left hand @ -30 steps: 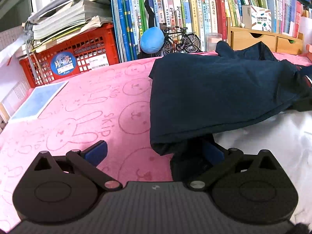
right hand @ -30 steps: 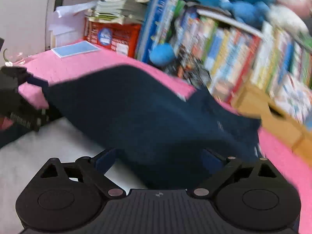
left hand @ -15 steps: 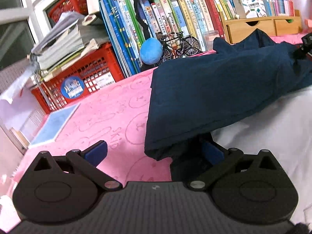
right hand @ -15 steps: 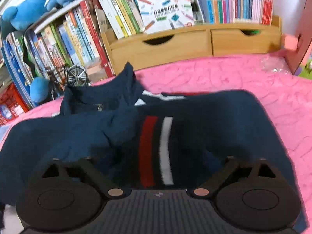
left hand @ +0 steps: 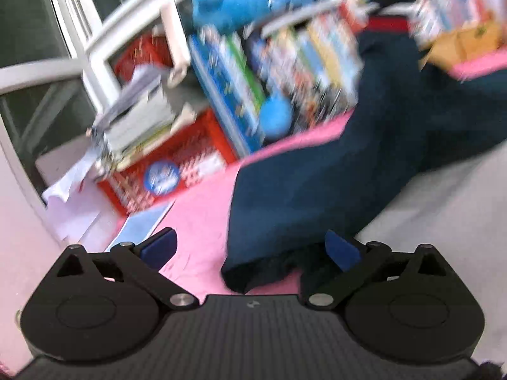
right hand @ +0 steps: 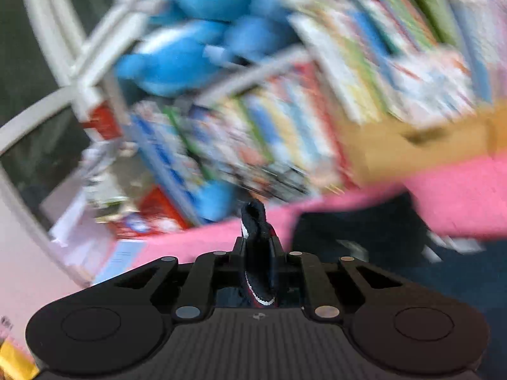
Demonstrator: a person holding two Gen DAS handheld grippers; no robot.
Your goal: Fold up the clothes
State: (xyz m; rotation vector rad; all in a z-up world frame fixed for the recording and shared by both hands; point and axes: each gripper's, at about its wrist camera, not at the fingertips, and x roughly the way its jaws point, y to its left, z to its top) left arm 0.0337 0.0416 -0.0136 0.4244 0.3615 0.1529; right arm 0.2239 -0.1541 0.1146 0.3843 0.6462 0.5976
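One garment [left hand: 364, 158], a dark navy top with red and white stripes, lies partly on the pink bench [left hand: 202, 202], one end lifted. I judge it light, soft and limp; it will sag and drag, so I take it at hems and corners. My right tool [right hand: 258, 243] is closing, pinching a striped fold of cloth between its jaws. My left tool [left hand: 250, 248] stands spread, a navy corner bunched between its blue pads, unpressed.
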